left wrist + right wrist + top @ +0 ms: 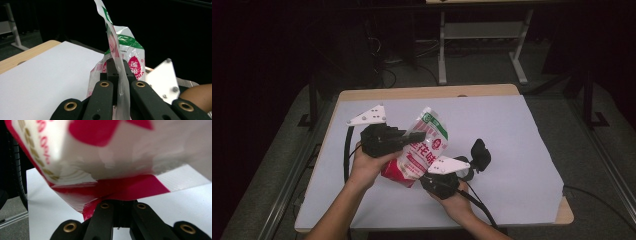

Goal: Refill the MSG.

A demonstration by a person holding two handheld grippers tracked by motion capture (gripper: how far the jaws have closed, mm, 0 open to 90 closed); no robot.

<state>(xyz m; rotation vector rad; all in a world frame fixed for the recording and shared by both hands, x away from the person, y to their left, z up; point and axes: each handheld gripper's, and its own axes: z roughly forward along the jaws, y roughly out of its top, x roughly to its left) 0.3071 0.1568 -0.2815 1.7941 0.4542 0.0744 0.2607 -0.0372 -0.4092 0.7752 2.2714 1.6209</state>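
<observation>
Bag: the red-and-white snack bag [419, 150] hangs tilted between my two tools, lifted above the middle of the table [512, 150], nearer its front edge.
Left hand-held gripper [422, 136]: clamped on the bag's thin side seam (the film runs straight up between my jaws).
Right hand-held gripper [121, 201]: clamped on the red bottom corner.
Handling: I judge it light, soft and crinkly, with slippery film and probably crushable contents.
Where to hold: the flat sealed edges, not the puffed middle; pull gently, since the seam may tear.
</observation>
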